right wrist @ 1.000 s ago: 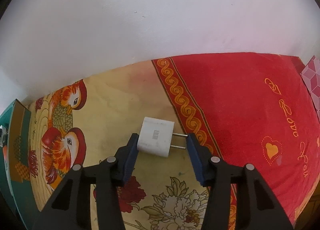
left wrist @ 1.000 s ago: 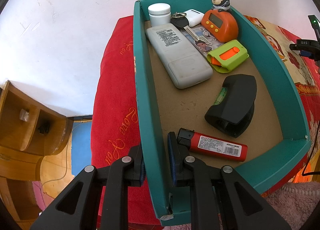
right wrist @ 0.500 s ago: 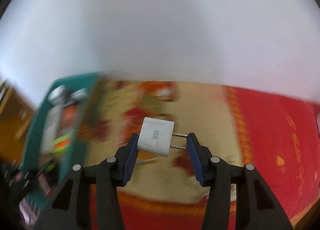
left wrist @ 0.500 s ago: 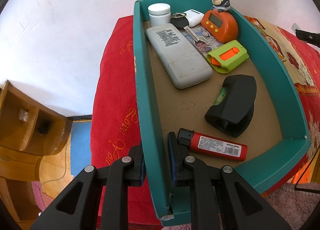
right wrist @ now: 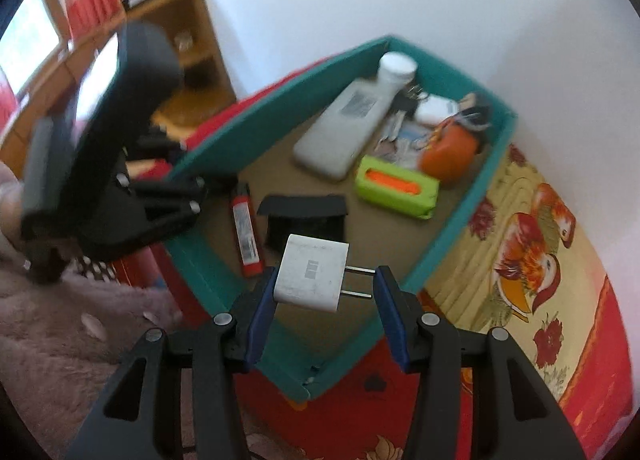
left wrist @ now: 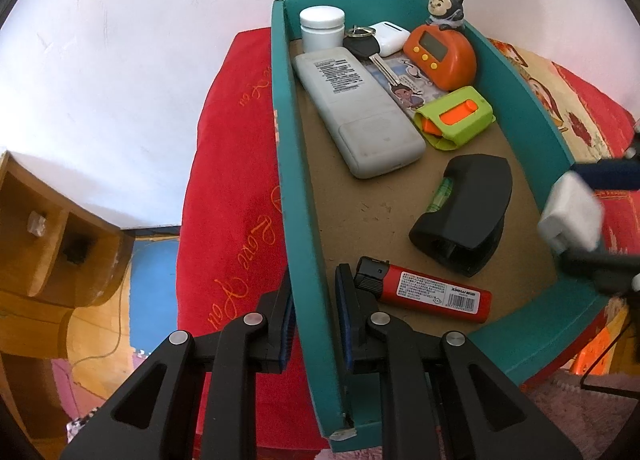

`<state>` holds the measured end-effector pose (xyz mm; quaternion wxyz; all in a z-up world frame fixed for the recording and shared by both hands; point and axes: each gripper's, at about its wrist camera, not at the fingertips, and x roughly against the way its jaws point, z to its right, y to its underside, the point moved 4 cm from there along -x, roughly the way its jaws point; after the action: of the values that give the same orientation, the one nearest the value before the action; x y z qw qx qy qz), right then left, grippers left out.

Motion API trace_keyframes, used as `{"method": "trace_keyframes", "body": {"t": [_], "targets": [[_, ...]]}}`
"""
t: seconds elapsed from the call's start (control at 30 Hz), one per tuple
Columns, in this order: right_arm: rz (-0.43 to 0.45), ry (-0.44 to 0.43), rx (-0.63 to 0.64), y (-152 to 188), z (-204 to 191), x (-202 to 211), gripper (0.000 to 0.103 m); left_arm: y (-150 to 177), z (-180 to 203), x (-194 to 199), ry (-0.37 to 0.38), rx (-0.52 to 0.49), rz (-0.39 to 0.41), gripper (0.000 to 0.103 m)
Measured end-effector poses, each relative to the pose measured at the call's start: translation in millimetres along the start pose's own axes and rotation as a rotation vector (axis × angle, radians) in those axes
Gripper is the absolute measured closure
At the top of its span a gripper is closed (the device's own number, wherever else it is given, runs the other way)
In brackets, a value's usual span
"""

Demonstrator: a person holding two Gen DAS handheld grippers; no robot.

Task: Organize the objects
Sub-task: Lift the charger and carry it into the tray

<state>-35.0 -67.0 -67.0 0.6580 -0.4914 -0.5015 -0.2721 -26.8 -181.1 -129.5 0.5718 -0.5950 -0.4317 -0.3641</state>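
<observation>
Hovering over the near corner of the teal box (right wrist: 472, 204), the right gripper (right wrist: 324, 292) carries a white plug adapter (right wrist: 312, 278), and the danger is plain: only the prong tips meet one pad, so the adapter could twist free and fall outside the wall, or land on the red lighter (right wrist: 246, 232) or the black level (right wrist: 304, 220). Its jaws stand about half open, pinching adapter body against prongs. Meanwhile the left gripper (left wrist: 314, 314) is nearly closed, clamped on the box's side wall, steadying it.
</observation>
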Motion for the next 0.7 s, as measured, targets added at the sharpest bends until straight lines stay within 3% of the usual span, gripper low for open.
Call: {"method": "trace_keyframes", "body": {"t": [0.17,0.37,0.5,0.53,0.6,0.7], "targets": [[-0.11,0.045,0.048,5,-1,-31,0.055,1,-5,7,0.039,0.019,0.003,0.085],[-0.164,0.057,0.071,6,-7,-39,0.054,-3,-7,25,0.073,0.008,0.041,0.085],[-0.159,0.054,0.017,6,-3,-39,0.053,-9,-7,36,0.08,-0.01,0.066,0.085],[-0.151,0.06,0.005,6,-1,-38,0.05,-10,-8,38,0.084,-0.011,0.069,0.085],[-0.128,0.061,-0.019,7,0,-32,0.035,-11,-9,42,0.093,-0.015,0.077,0.085],[-0.094,0.073,-0.062,8,1,-22,0.03,-13,-11,48,0.105,-0.029,0.089,0.085]]}}
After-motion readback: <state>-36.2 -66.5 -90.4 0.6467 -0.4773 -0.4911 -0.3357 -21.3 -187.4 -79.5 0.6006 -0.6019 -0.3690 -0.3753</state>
